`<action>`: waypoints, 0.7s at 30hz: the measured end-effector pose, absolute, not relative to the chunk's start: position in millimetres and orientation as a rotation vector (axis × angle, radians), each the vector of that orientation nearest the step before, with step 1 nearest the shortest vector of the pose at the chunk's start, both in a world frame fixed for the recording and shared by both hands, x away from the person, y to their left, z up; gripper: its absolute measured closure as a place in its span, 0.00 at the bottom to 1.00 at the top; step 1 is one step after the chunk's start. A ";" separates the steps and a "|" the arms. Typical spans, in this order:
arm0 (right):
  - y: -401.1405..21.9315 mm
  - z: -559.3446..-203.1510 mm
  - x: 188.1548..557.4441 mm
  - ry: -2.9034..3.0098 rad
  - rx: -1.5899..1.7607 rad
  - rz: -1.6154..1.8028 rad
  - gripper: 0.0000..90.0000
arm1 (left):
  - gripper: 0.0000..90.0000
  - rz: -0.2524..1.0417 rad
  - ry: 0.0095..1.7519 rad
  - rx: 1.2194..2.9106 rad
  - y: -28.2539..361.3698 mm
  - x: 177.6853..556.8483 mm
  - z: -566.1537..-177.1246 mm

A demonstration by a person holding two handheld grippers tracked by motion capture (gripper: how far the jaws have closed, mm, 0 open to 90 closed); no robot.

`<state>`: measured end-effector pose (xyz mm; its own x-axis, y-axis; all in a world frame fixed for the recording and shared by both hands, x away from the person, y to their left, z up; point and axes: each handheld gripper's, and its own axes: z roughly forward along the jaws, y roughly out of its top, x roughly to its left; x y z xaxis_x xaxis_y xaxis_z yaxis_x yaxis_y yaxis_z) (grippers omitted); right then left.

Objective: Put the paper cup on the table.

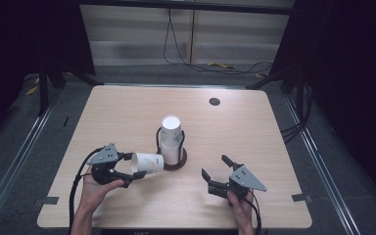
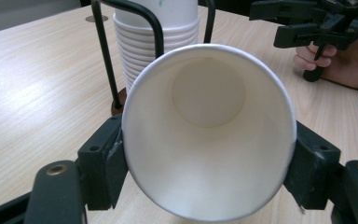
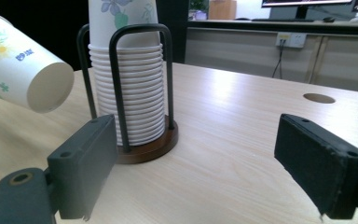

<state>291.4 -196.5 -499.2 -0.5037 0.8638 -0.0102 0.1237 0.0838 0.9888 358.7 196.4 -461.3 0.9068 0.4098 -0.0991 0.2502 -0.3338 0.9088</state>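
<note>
Item: paper cup (image 1: 147,163), white with a flower print, held lying on its side by the left gripper (image 1: 129,175), jaws pressed on its wall near the rim, mouth towards the holder's hand, base pointing right at the rack. It hangs above the table (image 1: 127,112) at the near left, just beside the cup stack (image 1: 171,139) and apart from it.

Item: cup stack, nested upside down in a black wire holder (image 3: 140,88) on a round brown base (image 3: 144,147), mid-table.

Item: right gripper (image 1: 217,172), near right, jaws spread wide with nothing between them, aimed at the rack.

Item: round hole (image 1: 214,101), far right of the tabletop.

Hazards, as I judge them: the thin wall may buckle or go oval if the jaws squeeze harder; a slack grip would let the cup slide out and roll across the table; a careless swing to the right could knock the wire holder and tip the stack.

Markings: a small blue printed mark on the held cup, seen from the right gripper view, too small to read. No brand legible.
</note>
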 end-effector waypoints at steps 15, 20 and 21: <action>-198.4 -504.0 282.4 1.623 0.929 1.519 0.14 | 0.29 0.197 0.601 2.036 207.9 376.2 -458.5; -201.9 -505.2 279.6 1.585 0.930 1.548 0.14 | 0.29 0.200 0.626 2.048 210.6 381.7 -457.4; -202.2 -505.2 279.6 1.587 0.928 1.549 0.14 | 0.29 0.200 0.635 2.061 211.0 382.9 -455.9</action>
